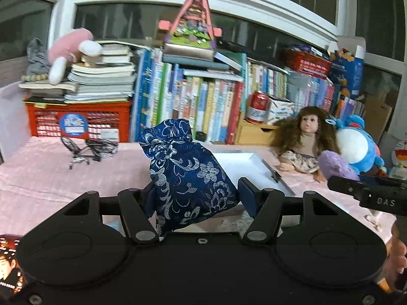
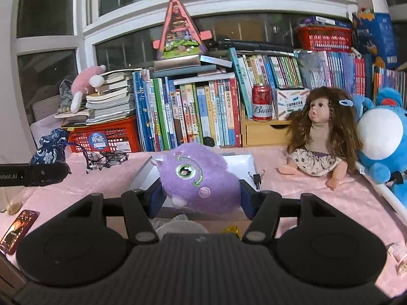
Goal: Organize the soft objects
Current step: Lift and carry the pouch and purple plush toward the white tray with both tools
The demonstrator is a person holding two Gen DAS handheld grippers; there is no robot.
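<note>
Left gripper (image 1: 197,195) clamping blue pouch (image 1: 188,175), right gripper (image 2: 201,194) clamping purple plush (image 2: 201,178); both hanging just above near edge of white tray (image 2: 241,161), right one nearer, left one approaching from tray's left.

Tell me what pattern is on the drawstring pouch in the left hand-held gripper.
Silver-white flowers and scrolls on the dark blue brocade fabric pouch, clearest in the left wrist view.

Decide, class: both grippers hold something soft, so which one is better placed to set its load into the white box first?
Probably the right gripper: its purple plush hangs directly before the white box. The left gripper holds the blue brocade pouch left of it.
</note>
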